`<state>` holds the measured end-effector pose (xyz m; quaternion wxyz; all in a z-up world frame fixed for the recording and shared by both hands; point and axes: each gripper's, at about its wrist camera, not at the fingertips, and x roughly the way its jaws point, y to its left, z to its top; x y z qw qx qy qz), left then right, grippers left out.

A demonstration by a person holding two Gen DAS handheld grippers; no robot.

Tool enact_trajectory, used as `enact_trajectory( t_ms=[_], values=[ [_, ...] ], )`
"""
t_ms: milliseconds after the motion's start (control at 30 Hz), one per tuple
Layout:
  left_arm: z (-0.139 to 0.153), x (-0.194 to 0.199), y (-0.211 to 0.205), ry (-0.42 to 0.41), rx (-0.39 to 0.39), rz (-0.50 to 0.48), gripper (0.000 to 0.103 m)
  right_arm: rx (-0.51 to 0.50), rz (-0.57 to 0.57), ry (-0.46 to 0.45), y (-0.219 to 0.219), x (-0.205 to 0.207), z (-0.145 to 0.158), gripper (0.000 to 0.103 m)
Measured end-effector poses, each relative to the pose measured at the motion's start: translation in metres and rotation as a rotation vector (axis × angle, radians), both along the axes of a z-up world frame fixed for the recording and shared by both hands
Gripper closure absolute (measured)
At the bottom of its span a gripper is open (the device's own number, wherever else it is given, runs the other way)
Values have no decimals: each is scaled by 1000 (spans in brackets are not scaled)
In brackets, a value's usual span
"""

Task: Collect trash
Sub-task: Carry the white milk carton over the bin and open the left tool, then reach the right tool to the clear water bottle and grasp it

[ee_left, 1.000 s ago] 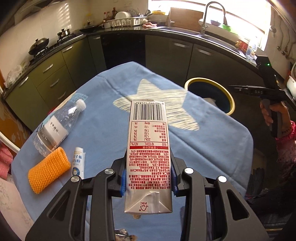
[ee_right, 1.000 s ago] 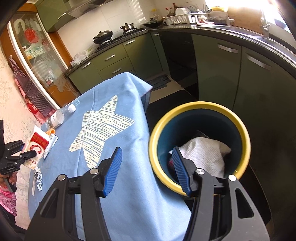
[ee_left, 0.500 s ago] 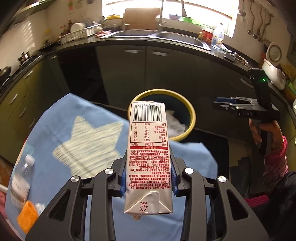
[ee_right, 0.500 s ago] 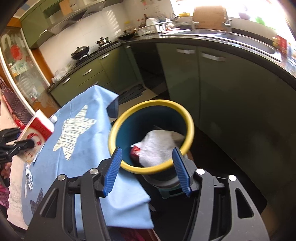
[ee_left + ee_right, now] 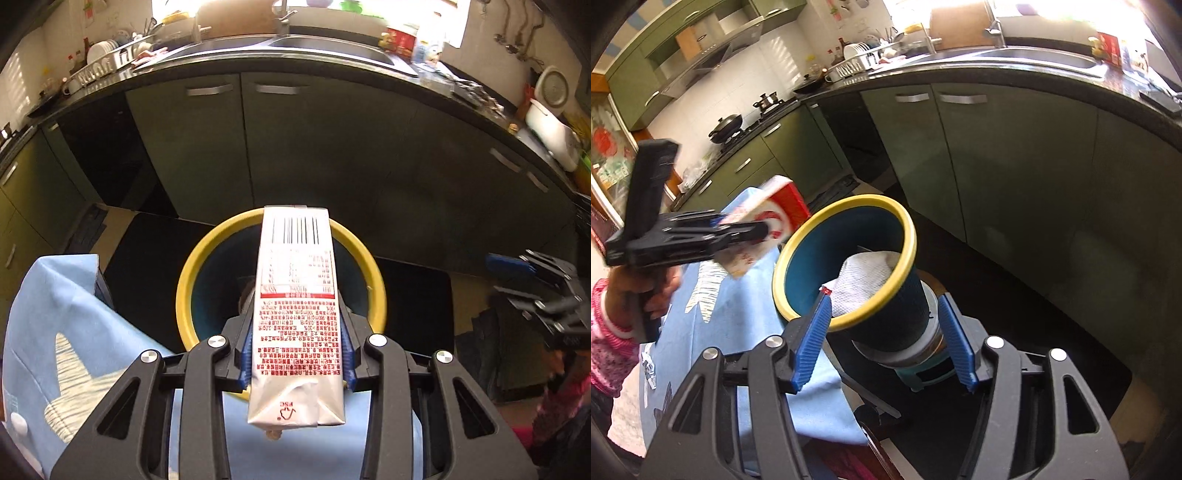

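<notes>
left gripper (image 5: pixel 295 354) clenches the milk carton (image 5: pixel 297 314) over the yellow-rimmed bin (image 5: pixel 280 288), right gripper (image 5: pixel 884 339) gaping empty; next, just let go.

A blue star-patterned cloth (image 5: pixel 713 325) covers the bench (image 5: pixel 66 332); small wrapper scraps (image 5: pixel 649 367) lie on it near its edge.

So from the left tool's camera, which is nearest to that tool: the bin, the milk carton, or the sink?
1. Milk carton, clamped in the left tool.
2. Bin, just ahead, below the carton.
3. Sink, farthest, on the counter at top.
</notes>
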<state>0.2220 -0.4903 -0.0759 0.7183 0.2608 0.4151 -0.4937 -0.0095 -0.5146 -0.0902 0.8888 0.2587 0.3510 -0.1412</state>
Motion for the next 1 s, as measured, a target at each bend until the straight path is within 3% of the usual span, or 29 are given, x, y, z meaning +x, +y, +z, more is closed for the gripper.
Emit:
enact_trajectory(
  t_ms=[67, 167, 267, 300, 433, 567, 733, 1000],
  values=[
    [-4, 5, -6, -29, -11, 16, 47, 4, 1, -1, 0, -1, -1, 45],
    [8, 8, 2, -22, -66, 51, 44, 2, 13, 1, 4, -1, 0, 45],
    [33, 1, 32, -47, -140, 83, 27, 1, 23, 0, 6, 1, 0, 45],
    [45, -5, 47, -67, -175, 89, 21, 2, 27, -1, 7, 2, -1, 45],
    [79, -25, 117, -137, -281, 172, 16, 5, 63, 0, 15, 14, -1, 45],
    [97, -40, 188, -187, -340, 259, 10, -5, 114, 11, 32, 29, 1, 45],
    [104, -51, 286, -304, -359, 437, 6, -30, 192, 35, 64, 52, 5, 44],
    [92, -49, 438, -389, -394, 750, 5, -87, 363, 76, 131, 106, 12, 44]
  ],
)
